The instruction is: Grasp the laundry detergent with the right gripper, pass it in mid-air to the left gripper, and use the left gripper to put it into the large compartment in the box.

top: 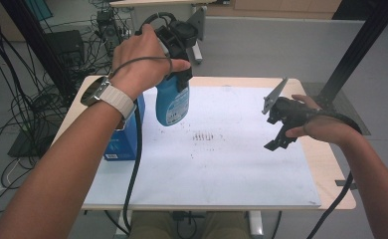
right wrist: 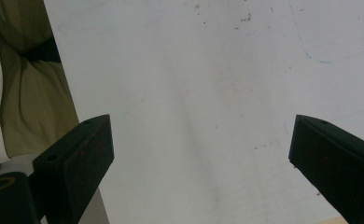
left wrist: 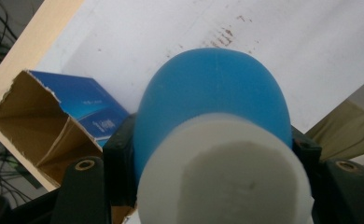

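While the left claw (top: 181, 74) hangs in the upper middle of the high view, it grips a blue bottle (top: 172, 103) near its white cap end, so the bottle dangles upright in the air above the white sheet (top: 217, 169) that covers the surface (top: 326, 159). The bottle's label faces the camera, and its lower end sits clear of the sheet. In the left gripper view the bottle (left wrist: 213, 98) is seen from its cap (left wrist: 224, 172), a wide white disc at the bottom centre of the frame, with the black jaws pressed against the blue body on either side. Just left of the bottle in the high view stands a blue cardboard box (top: 125, 139), partly hidden behind the person's left forearm and white watch strap (top: 116, 98). The left gripper view shows the same box (left wrist: 54, 126) at the lower left, torn open at the top with its brown inside showing. The right claw (top: 280, 134) floats at the right of the high view, above the sheet's right edge and well apart from the bottle. In the right gripper view its two black jaws stand wide with nothing but bare white sheet (right wrist: 194, 93) between them.
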{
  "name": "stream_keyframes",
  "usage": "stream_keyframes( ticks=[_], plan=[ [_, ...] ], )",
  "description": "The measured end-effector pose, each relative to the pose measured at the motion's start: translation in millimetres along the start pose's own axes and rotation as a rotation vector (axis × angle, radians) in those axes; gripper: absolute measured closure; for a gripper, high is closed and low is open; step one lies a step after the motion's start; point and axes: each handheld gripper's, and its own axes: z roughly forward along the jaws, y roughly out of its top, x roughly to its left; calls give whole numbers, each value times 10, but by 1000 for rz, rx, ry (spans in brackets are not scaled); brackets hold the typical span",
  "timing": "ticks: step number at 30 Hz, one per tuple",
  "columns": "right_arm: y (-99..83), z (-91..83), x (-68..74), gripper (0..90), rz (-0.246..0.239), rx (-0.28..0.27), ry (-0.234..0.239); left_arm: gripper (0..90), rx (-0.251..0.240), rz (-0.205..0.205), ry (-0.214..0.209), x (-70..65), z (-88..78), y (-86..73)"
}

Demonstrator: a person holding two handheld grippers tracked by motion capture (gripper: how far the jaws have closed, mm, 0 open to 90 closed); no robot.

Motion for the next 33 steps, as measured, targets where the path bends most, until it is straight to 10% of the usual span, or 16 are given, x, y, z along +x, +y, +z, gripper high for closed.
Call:
stream_keyframes(
  ticks=[33],
  plan=[
    [-86,-27,-85,73,31,-9,-11,376,23,-359,21,493,-214,-101]
  ],
)
